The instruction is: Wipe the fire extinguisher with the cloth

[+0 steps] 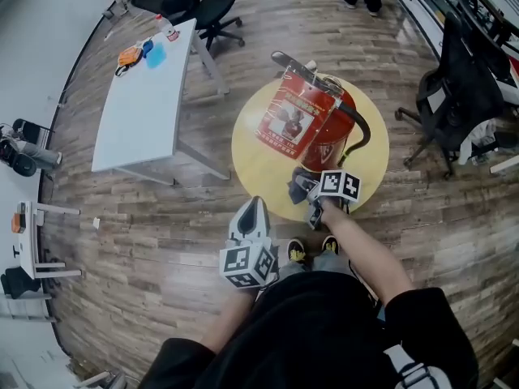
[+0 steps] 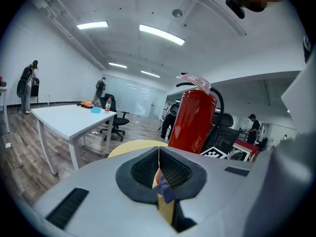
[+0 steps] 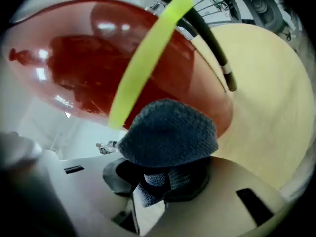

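Closest to the person, the left hand-held gripper point(image 2: 159, 158) is held over the floor just off the near edge of the round yellow desk point(image 1: 251, 156). Its jaws are pressed together with nothing between them. Just ahead, the right hand-held gripper point(image 3: 164, 176) is clamped on a dark blue-grey cloth point(image 3: 168, 132). The cloth's bunched end sits right at the lower side of the red fire extinguisher point(image 1: 339, 128). The extinguisher stands on the round desk with a printed tag point(image 1: 290, 116) over its front. Farther left is a white desk point(image 1: 138, 112), with black office chairs point(image 1: 203, 6) beyond.
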Available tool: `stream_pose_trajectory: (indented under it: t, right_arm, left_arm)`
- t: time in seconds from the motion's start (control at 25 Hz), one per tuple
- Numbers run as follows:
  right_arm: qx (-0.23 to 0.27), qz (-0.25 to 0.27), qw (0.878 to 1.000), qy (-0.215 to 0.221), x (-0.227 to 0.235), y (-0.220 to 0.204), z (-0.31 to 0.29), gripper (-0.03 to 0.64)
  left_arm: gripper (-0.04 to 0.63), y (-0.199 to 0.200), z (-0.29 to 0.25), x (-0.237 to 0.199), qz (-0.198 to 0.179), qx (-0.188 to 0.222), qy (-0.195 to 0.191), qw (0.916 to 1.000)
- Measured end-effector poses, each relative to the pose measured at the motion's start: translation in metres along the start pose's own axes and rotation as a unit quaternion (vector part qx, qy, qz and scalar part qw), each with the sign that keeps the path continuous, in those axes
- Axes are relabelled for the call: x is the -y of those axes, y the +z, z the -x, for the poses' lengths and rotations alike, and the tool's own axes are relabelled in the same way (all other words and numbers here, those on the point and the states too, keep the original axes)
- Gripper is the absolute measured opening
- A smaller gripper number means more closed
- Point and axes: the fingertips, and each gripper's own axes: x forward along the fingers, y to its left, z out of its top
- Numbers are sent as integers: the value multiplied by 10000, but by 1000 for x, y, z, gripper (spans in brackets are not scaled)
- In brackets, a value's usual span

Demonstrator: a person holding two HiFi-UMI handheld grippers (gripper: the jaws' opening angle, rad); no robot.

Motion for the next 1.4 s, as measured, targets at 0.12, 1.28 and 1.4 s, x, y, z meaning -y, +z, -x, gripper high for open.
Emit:
stream_pose_trajectory:
  t: [0.12,1.28,1.4]
  right_arm:
    - [-219,620,9967,-481,36,4,20,117]
    - [-1396,2479,9584,-225,40,-6,12,115]
    - [-1201,2878,9461,-876,74,12,24,115]
  left_arm:
    - [23,-2,-3,1,7,-36,-15,10000]
    - [23,-19,-11,9,75,-212,-83,9997]
    - [23,-21,-7,-2,102,-251,-24,9996]
